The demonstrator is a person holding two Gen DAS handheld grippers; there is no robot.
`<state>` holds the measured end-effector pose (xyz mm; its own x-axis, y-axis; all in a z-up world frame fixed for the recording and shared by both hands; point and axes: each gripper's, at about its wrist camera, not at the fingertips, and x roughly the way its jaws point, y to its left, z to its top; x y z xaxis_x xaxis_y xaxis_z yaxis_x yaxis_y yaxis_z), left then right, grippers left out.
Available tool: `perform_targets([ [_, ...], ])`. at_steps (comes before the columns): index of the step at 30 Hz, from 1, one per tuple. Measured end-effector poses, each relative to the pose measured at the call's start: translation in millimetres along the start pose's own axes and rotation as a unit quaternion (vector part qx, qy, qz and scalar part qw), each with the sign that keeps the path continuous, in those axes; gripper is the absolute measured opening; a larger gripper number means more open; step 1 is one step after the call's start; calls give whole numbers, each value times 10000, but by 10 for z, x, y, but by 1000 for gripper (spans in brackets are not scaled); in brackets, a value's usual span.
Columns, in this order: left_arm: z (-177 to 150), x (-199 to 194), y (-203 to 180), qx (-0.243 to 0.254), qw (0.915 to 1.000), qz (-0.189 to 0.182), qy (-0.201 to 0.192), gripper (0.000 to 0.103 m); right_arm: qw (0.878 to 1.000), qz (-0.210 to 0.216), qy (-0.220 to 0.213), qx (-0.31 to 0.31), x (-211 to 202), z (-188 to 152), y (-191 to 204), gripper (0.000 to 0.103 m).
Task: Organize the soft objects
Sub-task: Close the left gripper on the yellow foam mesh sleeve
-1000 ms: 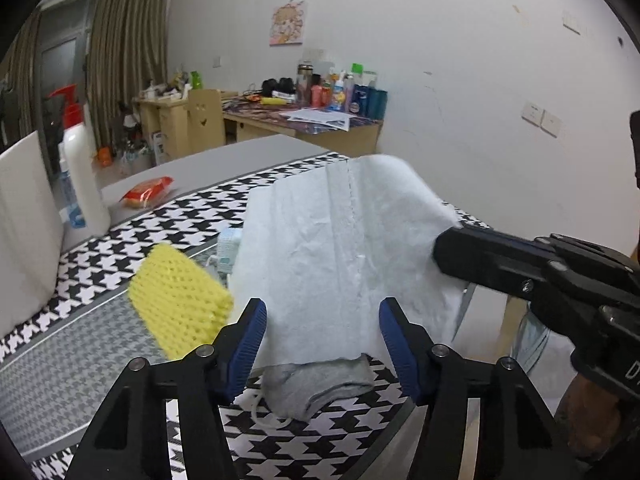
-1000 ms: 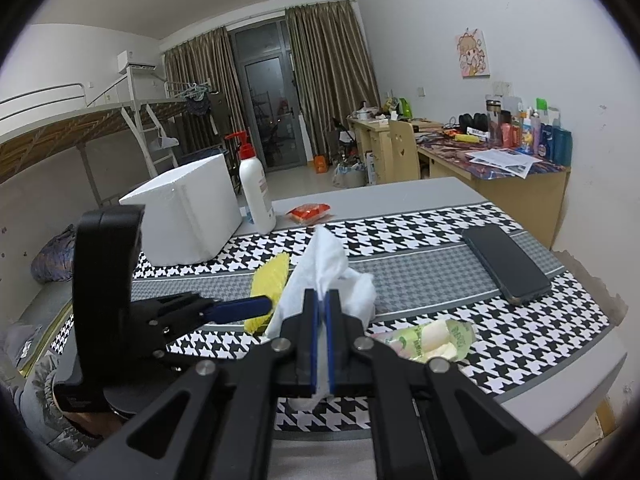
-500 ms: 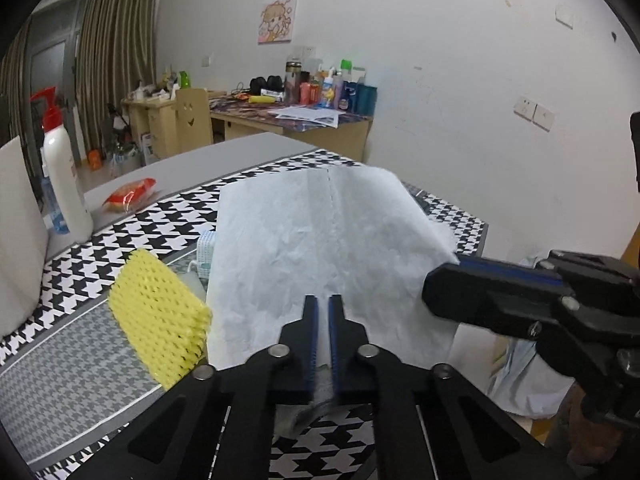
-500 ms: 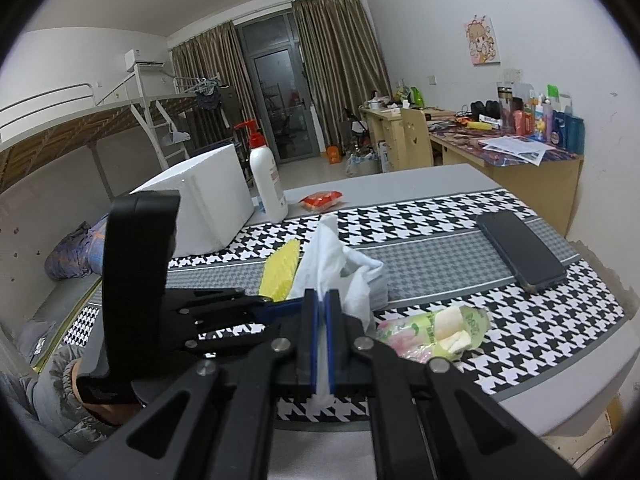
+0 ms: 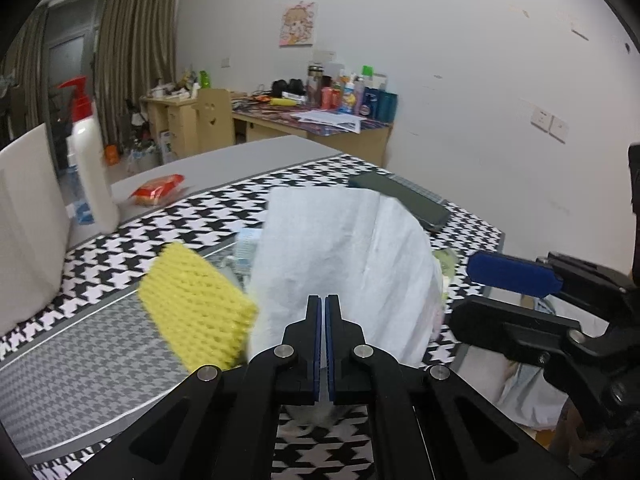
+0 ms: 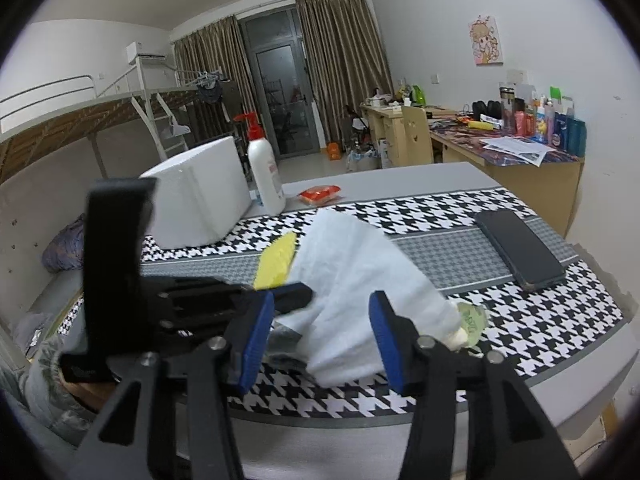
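White tissue sheet (image 5: pixel 344 256) is standing up off the desk (image 6: pixel 440 248), and I am watching my left hand-held gripper (image 5: pixel 323 304) pinching its lower edge, the blue pads pressed together on the paper. In the right wrist view the same sheet (image 6: pixel 360 280) is draping in front of my right hand-held gripper (image 6: pixel 322 320), whose fingers are spread wide with the tissue's lower part hanging between them; I cannot tell whether either pad is touching it.

Going down in size: a white foam box (image 6: pixel 200 196) is sitting far ahead and to the left of the right hand-held gripper, with a white pump bottle (image 6: pixel 266 176) just beside it. A dark phone (image 6: pixel 520 252) is lying flat ahead and to the right. A yellow sponge (image 5: pixel 196 312) is sitting just left of the left hand-held gripper, touching the tissue's edge. A greenish plastic packet (image 6: pixel 470 320) is peeking out from under the tissue, just right of the right hand-held gripper's right finger. An orange snack packet (image 6: pixel 320 194) is lying well beyond, near the bottle.
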<state>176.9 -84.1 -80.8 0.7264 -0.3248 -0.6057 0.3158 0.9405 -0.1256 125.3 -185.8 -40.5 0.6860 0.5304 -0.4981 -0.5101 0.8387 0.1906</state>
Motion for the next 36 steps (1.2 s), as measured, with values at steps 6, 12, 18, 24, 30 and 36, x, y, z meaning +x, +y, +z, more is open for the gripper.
perform_targets([
  [6,13,-80,150,-91,9995,303,-51,2,9997,-71,164,150,88,-24,-70,56],
  [12,24,-64,276,-235,9979,602,-24,8,9995,-83,267,166,167,-30,-65,59],
  [18,-10,-24,369,-399,9956,840,87,56,9994,-76,280,169,187,-38,-79,62],
  [24,-38,80,450,-649,9939,832,314,56,9993,-52,310,184,230,-37,-90,62],
  [30,-76,166,433,-632,9944,714,452,60,9989,-70,370,262,287,-44,-133,62],
  [36,14,121,499,-900,9939,595,214,60,9988,-41,385,311,319,-51,-160,62],
])
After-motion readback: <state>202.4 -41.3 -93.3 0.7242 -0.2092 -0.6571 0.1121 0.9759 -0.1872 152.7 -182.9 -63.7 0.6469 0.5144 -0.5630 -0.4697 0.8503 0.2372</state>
